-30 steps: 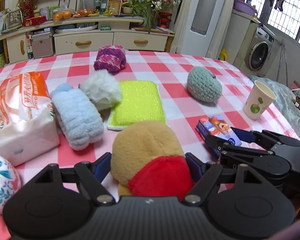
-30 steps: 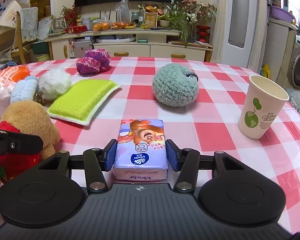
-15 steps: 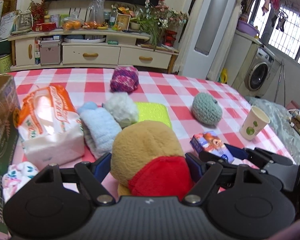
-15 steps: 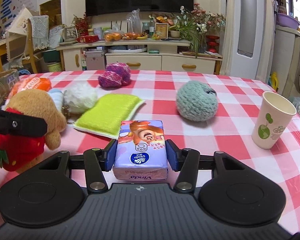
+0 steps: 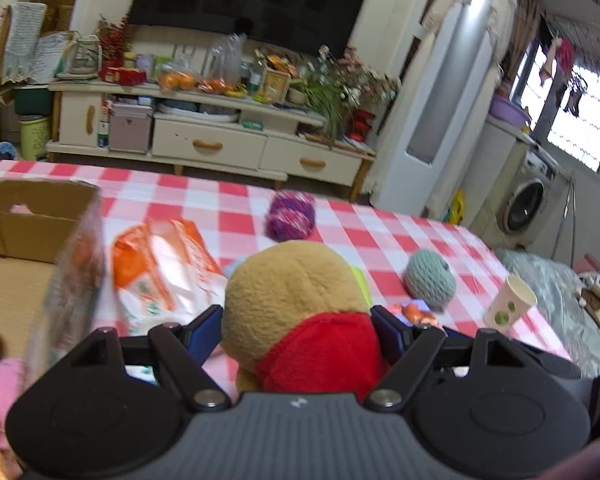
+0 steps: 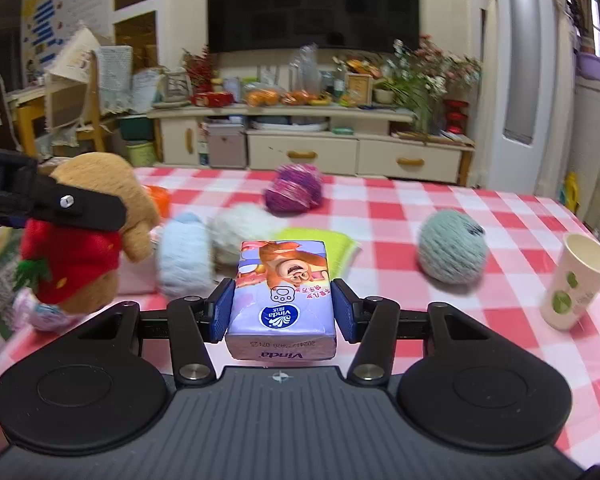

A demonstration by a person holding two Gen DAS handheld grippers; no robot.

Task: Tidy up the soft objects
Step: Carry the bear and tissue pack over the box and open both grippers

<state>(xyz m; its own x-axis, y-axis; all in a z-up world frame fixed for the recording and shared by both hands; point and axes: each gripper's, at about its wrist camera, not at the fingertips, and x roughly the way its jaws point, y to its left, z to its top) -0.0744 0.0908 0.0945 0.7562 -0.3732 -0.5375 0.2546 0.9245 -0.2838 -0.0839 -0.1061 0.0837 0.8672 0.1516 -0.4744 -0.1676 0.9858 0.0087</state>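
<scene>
My L gripper is clamped on the plush bear, blue pads pressed into both sides of its tan/red body; bear is held off the checked tablecloth, near the cardboard box at L. My R gripper is clamped on the Vinda tissue pack, held above the cloth. Purple yarn ball, grey-green knit ball and paper cup sit on the cloth, well apart.

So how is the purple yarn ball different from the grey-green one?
The purple yarn ball is streaked with pink and lies farther back; the grey-green yarn ball is one plain colour with a dark tag, looks larger, and sits near the paper cup. Both rest on the checked tablecloth, ungripped.
</scene>
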